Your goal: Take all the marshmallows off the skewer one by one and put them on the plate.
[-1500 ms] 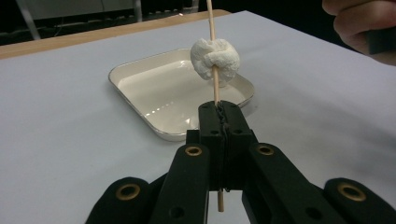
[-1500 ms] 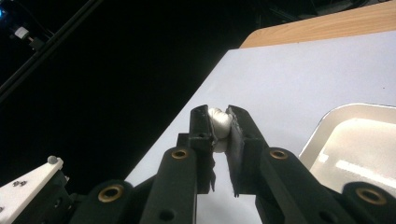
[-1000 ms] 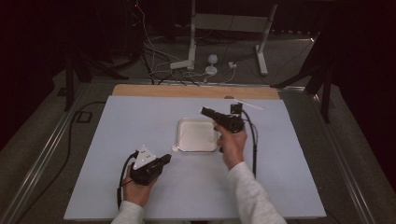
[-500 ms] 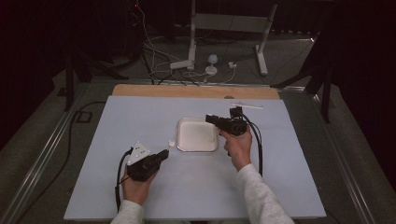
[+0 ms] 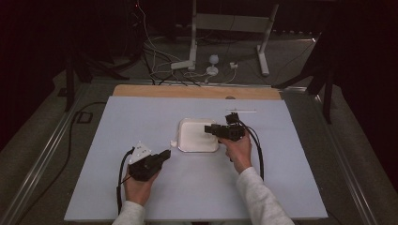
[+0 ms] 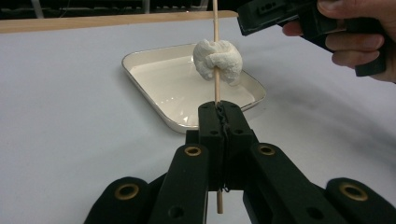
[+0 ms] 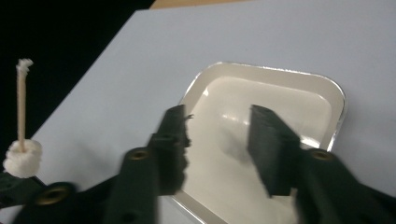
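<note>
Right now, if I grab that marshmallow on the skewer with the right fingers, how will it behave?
The marshmallow looks soft and lumpy, so it would probably squash under a firm pinch. It seems light, and pierced through by the thin wooden skewer, it may slide along it or tear. The skewer, clamped in the left gripper, looks slender enough to flex or snap.

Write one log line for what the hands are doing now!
left gripper: shut on skewer | marshmallow: on skewer | right gripper: opening, empty, over tray
</note>
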{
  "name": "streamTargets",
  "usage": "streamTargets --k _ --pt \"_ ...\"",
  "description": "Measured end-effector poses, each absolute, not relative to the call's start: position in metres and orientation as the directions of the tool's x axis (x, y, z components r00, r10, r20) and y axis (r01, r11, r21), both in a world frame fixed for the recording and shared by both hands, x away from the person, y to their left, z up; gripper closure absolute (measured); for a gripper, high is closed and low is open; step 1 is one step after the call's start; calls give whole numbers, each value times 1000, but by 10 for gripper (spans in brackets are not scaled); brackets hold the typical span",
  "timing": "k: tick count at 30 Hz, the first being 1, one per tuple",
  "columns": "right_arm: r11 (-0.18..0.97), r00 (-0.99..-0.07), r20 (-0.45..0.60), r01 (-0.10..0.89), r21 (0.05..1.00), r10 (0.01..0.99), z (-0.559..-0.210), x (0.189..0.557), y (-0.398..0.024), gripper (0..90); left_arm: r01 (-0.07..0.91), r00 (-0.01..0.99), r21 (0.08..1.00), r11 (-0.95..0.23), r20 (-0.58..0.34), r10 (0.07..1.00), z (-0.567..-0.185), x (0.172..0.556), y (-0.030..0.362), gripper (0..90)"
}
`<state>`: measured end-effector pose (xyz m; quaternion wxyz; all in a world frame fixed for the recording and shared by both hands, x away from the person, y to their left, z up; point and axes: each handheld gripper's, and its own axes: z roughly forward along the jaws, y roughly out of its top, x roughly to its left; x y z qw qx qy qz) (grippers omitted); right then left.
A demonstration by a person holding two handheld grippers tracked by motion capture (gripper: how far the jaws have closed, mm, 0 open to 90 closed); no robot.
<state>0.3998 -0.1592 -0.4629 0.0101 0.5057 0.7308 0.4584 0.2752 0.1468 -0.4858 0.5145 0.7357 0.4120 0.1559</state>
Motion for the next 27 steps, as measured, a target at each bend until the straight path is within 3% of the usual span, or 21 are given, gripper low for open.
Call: streamTargets --k 8,12,27 --pt "99 -526 437 714 693 729 -462 395 -153 299 450 607 885 -118 -206 767 -486 278 147 900" --pt "105 -542 443 708 698 714 -459 391 -150 246 448 606 887 -114 -208 768 -486 278 147 900" --pt "138 -603 463 692 709 650 -456 372 -129 221 440 609 892 -103 -212 764 -484 279 143 898"
